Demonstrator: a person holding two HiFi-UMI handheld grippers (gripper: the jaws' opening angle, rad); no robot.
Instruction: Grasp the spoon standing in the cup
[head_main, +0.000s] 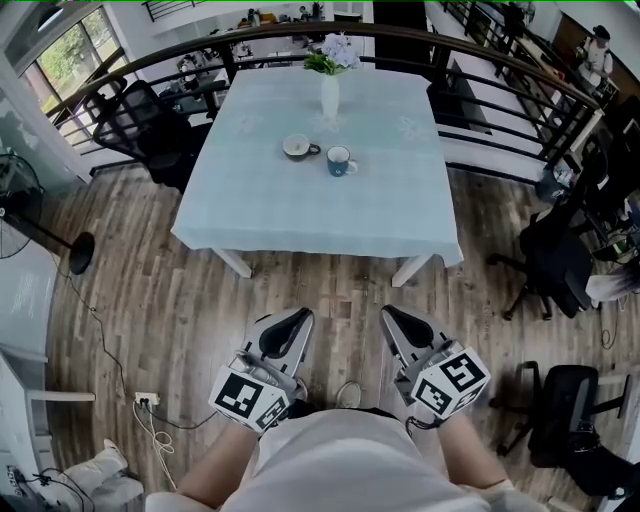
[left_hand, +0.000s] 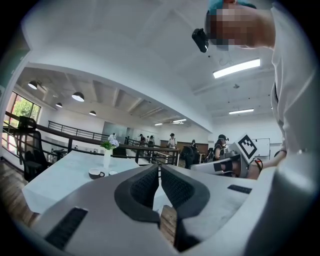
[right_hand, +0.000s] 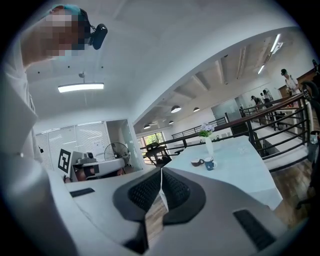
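Both claws are closed and empty: left claw (head_main: 298, 318) and right claw (head_main: 394, 314) sit low by the person's body. Straight ahead, well apart on the pale-blue-clothed bench (head_main: 300, 215), stands the blue ceramic mug (head_main: 341, 161), about equally far from each. Its spoon is too small to make out.

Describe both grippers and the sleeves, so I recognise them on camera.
Left gripper and right gripper: light grey moulded bodies, black textured pads. Each carries a white cube printed with black square markers. The person wears a pale short-sleeved shirt.
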